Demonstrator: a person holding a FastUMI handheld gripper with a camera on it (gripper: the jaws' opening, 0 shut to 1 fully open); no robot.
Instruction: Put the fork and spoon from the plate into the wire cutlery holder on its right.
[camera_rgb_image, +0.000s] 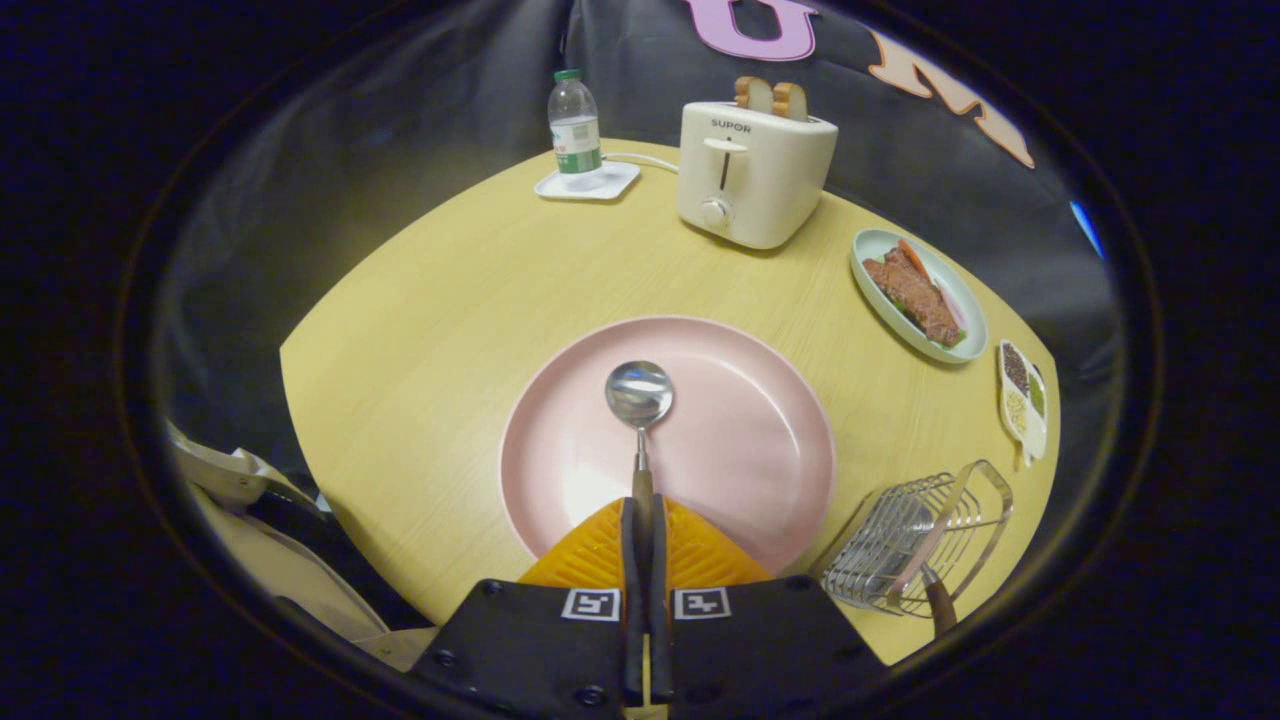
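Fingers (645, 545) pinch the spoon (639, 400) by its dark handle at bottom centre, bowl out over the pink plate (760, 440) (light, stiff, slick metal, so it may pivot), wire holder (915, 540) at lower right.

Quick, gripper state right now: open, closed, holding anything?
Gripper: jaws closed on the spoon handle, bowl out over the pink plate.
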